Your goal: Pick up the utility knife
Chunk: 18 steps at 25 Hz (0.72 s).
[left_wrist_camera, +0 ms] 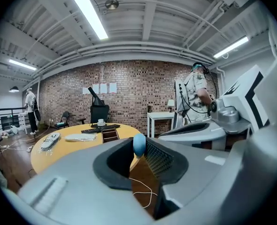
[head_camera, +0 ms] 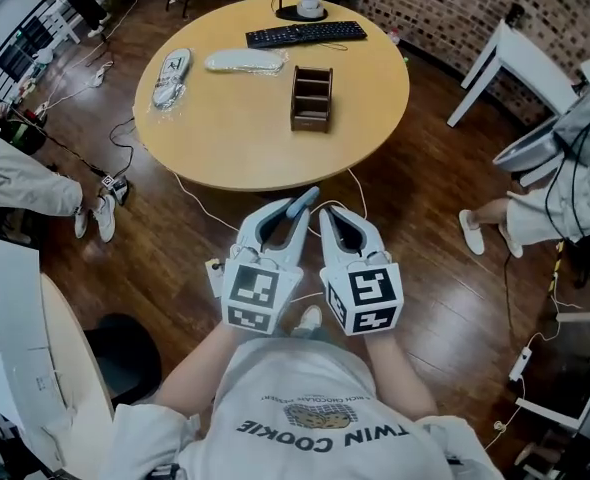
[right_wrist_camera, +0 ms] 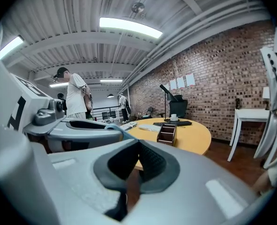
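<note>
At seven o'clock in the head view, the left gripper (head_camera: 291,215) is being held just off the round table (head_camera: 225,143). Its jaws are being pressed on a blue-grey handle, probably the utility knife (head_camera: 303,202), though only its rounded end is being shown, pointing toward twelve. Just beside it, at five o'clock, the right gripper (head_camera: 328,214) is being held with its jaws closed together and nothing between them.
</note>
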Each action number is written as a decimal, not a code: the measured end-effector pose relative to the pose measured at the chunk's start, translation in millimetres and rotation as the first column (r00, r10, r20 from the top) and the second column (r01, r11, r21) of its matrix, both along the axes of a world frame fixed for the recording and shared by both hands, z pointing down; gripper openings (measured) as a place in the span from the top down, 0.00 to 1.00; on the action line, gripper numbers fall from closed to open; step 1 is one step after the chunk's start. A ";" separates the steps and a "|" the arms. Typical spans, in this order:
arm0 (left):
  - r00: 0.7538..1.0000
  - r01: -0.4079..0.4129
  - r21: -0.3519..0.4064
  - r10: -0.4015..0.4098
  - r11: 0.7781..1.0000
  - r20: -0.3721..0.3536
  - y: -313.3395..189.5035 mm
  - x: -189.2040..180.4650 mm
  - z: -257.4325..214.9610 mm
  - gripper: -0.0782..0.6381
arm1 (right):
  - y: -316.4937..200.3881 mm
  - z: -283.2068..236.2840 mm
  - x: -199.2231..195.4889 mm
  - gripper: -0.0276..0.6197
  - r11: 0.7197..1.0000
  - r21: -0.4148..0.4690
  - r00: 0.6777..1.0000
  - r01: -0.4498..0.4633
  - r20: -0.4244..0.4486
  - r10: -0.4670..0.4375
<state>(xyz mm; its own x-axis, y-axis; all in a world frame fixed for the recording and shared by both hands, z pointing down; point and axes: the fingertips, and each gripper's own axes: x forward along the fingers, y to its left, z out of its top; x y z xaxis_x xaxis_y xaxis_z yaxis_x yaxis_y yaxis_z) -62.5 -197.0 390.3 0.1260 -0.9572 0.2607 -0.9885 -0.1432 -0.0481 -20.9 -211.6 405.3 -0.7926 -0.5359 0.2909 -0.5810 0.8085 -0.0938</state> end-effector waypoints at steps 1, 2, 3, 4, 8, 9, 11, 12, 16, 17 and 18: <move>1.000 0.006 0.003 -0.006 1.000 -0.006 4.9 -2.2 -0.4 0.79 | 4.5 -1.3 -1.6 0.96 1.000 0.005 1.000 -0.001 0.001 0.001; 1.000 0.011 0.006 -0.011 1.000 -0.011 10.6 -4.4 -0.7 0.79 | 9.8 -2.1 -3.0 0.96 1.000 0.009 1.000 -0.002 0.001 0.002; 1.000 0.016 0.008 -0.016 1.000 -0.016 17.1 -6.5 -0.9 0.79 | 15.7 -2.4 -4.5 0.96 1.000 0.012 1.000 -0.004 0.000 0.004; 1.000 0.019 0.011 -0.019 1.000 -0.019 24.1 -8.6 -1.1 0.79 | 22.1 -2.6 -6.4 0.96 1.000 0.013 1.000 -0.006 -0.002 0.006; 0.999 0.013 0.010 -0.013 1.000 -0.040 55.4 -16.7 0.4 0.79 | 51.8 -4.9 -16.9 0.96 1.000 0.024 1.000 -0.013 -0.012 0.013; 0.999 0.012 0.007 -0.012 1.000 -0.048 64.3 -18.6 1.2 0.79 | 60.8 -5.4 -19.4 0.96 1.000 0.025 1.000 -0.014 -0.014 0.014; 0.998 0.011 0.007 -0.011 1.000 -0.062 83.1 -22.6 1.6 0.79 | 80.3 -6.4 -23.7 0.96 0.999 0.027 1.000 -0.016 -0.019 0.017; 0.998 0.011 0.011 -0.011 1.000 -0.065 92.5 -24.6 1.0 0.79 | 90.2 -7.1 -25.4 0.96 0.999 0.031 1.000 -0.018 -0.023 0.019; 0.997 0.016 0.028 -0.013 0.999 -0.076 127.5 -30.9 -3.6 0.79 | 127.3 -7.8 -31.4 0.96 0.999 0.042 0.999 -0.024 -0.036 0.026; 0.997 0.015 0.031 -0.012 0.999 -0.075 136.4 -33.0 -4.1 0.79 | 136.6 -7.8 -33.7 0.96 0.999 0.044 0.999 -0.024 -0.038 0.026; 0.997 0.016 0.034 -0.013 0.999 -0.077 145.3 -35.8 -4.9 0.79 | 145.9 -8.2 -36.2 0.96 0.999 0.047 0.999 -0.024 -0.039 0.026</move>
<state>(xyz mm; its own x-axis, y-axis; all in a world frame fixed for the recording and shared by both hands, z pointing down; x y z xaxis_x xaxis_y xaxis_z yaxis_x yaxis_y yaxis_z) -98.3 -51.7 385.4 0.1302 -0.9674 0.2171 -0.9915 -0.1283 0.0230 -57.1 -65.7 397.1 -0.7671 -0.5692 0.2958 -0.6037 0.7966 -0.0328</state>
